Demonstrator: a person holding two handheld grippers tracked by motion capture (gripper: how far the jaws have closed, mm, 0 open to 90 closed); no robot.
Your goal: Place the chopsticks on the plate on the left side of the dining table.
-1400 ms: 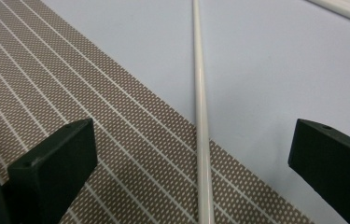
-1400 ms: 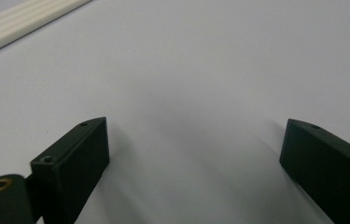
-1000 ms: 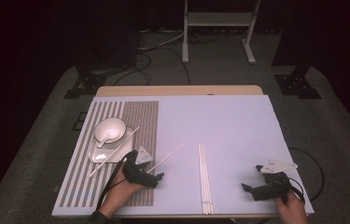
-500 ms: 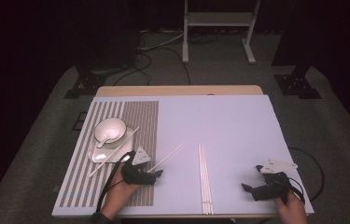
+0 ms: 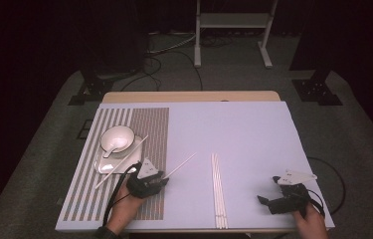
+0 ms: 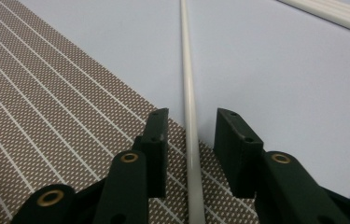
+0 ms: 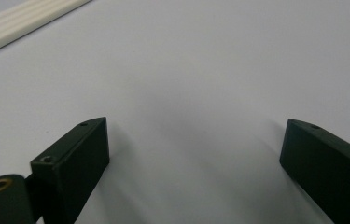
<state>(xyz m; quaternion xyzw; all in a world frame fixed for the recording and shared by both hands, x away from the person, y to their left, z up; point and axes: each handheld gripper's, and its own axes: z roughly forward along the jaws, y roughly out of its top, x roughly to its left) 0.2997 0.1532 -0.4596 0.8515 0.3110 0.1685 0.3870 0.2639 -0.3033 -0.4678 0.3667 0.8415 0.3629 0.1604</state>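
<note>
Now left claw [image 6: 190, 154] astride chopstick [image 6: 187, 84]

A pale lilac table [image 5: 243, 129] carries a striped placemat [image 5: 146, 124] at left, one white chopstick [image 5: 179, 166] mid-frame, and bundled chopsticks [image 5: 218, 189] lower centre.

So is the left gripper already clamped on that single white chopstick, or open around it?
Open around it: the left gripper jaws have just been closing, but gaps remain on both sides of the chopstick.
</note>
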